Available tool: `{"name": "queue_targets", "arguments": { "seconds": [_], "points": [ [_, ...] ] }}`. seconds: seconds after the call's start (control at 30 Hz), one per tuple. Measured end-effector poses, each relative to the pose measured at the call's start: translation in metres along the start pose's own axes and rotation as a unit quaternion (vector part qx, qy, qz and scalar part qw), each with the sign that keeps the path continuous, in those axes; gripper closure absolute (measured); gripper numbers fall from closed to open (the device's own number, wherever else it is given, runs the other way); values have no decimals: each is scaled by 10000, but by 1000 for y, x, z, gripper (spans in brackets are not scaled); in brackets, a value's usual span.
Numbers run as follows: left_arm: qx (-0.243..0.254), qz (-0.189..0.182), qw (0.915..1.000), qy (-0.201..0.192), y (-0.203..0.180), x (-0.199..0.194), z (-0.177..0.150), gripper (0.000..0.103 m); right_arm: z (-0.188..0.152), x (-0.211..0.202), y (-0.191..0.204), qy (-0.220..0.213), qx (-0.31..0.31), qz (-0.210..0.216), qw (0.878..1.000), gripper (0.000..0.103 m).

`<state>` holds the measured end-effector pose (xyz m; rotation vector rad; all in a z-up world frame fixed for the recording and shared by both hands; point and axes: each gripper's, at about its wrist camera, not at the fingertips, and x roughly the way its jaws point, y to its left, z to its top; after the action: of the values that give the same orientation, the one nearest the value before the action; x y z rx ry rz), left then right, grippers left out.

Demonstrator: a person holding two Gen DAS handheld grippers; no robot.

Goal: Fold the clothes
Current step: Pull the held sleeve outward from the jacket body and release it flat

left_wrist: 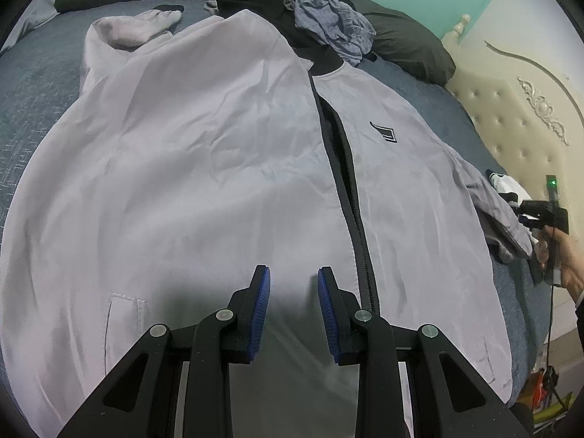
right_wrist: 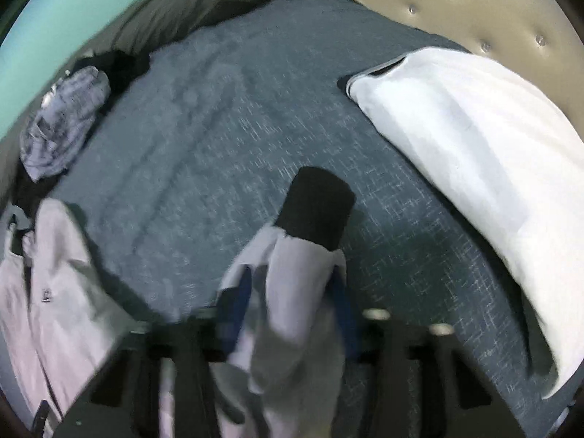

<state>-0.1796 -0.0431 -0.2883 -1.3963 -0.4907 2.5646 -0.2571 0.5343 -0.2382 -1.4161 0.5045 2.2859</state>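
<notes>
The jacket (left_wrist: 204,153) lies spread on the bed (left_wrist: 33,116), beyond the released left gripper (left_wrist: 294,284). The right gripper (right_wrist: 292,292) fingers clench its sleeve (right_wrist: 292,292); that slick cloth might slip free, undoing the fold.

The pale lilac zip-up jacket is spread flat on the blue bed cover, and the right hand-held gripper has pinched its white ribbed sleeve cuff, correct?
Nearly: the cuff is black, not white, as the right wrist view shows. The pale lilac zip-up jacket is spread on the blue bed cover, and the right hand-held gripper has pinched that sleeve.
</notes>
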Motion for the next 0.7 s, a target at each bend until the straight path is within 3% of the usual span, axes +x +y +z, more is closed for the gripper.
{"name": "queue_targets", "arguments": {
  "seconds": [0.07,0.23,0.43,0.53,0.63,0.7],
  "points": [
    [25,24,10000,-10,-1,0,0,73,2,1,-3,12,35,61,10000,90],
    [84,39,9999,-39,-4,-2,-1,73,10,-57,-20,-992,129,756,9921,94],
    [62,49,10000,-24,-4,-2,-2,73,13,-133,-76,-2305,943,1587,9554,94],
    [80,55,9999,-38,-5,-3,-2,73,8,-153,-101,-2797,1116,1708,9382,94],
    [83,60,9999,-39,-5,-2,-3,73,4,-142,-126,-2710,1425,1525,9397,94],
    [81,60,9999,-25,-5,-1,-3,73,0,-120,-136,-2398,1553,1276,9498,94]
  ]
}}
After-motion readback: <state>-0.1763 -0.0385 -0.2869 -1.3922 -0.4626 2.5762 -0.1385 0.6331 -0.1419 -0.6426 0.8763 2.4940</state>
